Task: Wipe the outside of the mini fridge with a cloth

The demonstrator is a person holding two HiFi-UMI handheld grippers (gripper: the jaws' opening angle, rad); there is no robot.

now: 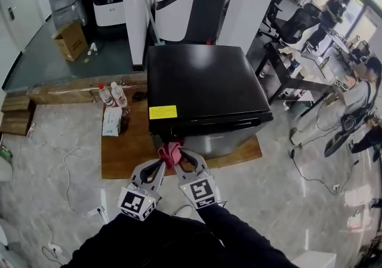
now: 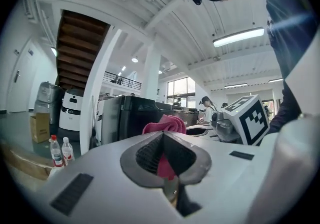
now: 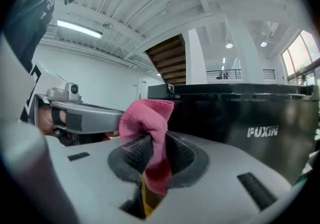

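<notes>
A black mini fridge [image 1: 200,85] stands on a wooden board, a yellow sticker on its top near the front left corner. Its dark front, with white lettering, fills the right of the right gripper view [image 3: 250,118]. A pink cloth [image 1: 170,153] hangs bunched just in front of the fridge's lower front. Both grippers meet at it: my left gripper [image 1: 162,159] and my right gripper [image 1: 179,156] are each shut on the pink cloth [image 2: 165,143] [image 3: 150,138]. The cloth's folds poke up above both pairs of jaws.
Two water bottles [image 1: 112,95] and a packet stand on the wooden board [image 1: 122,147] left of the fridge. Cables trail over the floor at left and right. A cardboard box [image 1: 70,40] and white machines stand behind. Desks, chairs and a person [image 1: 361,91] are at the right.
</notes>
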